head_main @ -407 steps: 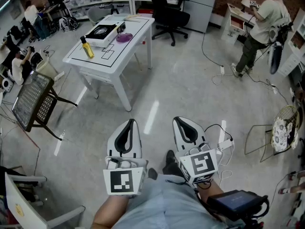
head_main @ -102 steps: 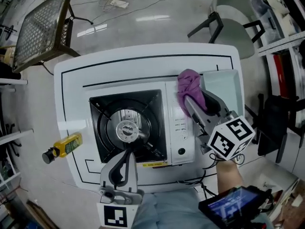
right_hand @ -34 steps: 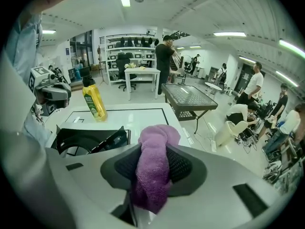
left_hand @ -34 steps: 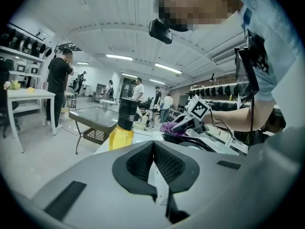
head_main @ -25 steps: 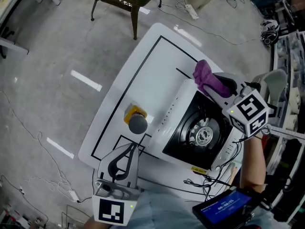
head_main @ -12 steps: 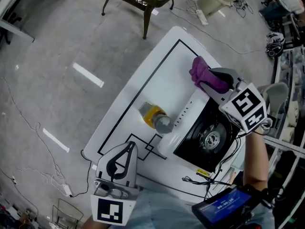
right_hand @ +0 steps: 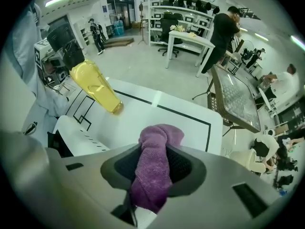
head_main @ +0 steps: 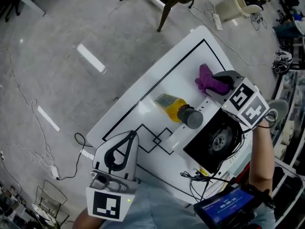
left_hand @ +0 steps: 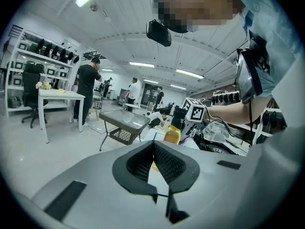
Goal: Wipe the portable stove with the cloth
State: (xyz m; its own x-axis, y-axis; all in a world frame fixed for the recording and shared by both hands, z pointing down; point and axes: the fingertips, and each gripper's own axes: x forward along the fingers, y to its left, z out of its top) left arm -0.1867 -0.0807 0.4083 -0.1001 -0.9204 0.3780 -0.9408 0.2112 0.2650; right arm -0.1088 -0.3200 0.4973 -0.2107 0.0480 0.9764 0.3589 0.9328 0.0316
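**Inspector:** Start with containers. What is standing on the worktop [head_main: 152, 87]?

**Assistant:** One yellow bottle [head_main: 172, 107] with a dark grey cap is standing upright inside the black border line, just beside the portable stove [head_main: 215, 138]. Its body is showing yellow throughout. I cannot tell whether that is liquid or plastic, nor how full it is.

**Inspector:** And the stove's condition?

**Assistant:** It is sitting at the worktop's near corner, close to the person. The casing is looking white, with a row of small slots along the side facing the bottle. The top is showing a black square pan with a round metal burner in the middle. Cables are trailing off the worktop edge beside it.

**Inspector:** The cloth?

**Assistant:** The purple cloth [right_hand: 158, 140] is being held by the right gripper [head_main: 220, 83]. The jaws are standing part-way closed and pressing on it, and a bunched end is sticking out past the tips. It is hanging over the worktop at the stove's far end. I cannot tell whether it is touching any surface.

**Inspector:** The other gripper?

**Assistant:** The left gripper [left_hand: 154, 152] is holding nothing, its tips meeting. It is hovering by the worktop's near edge, well apart from the stove.
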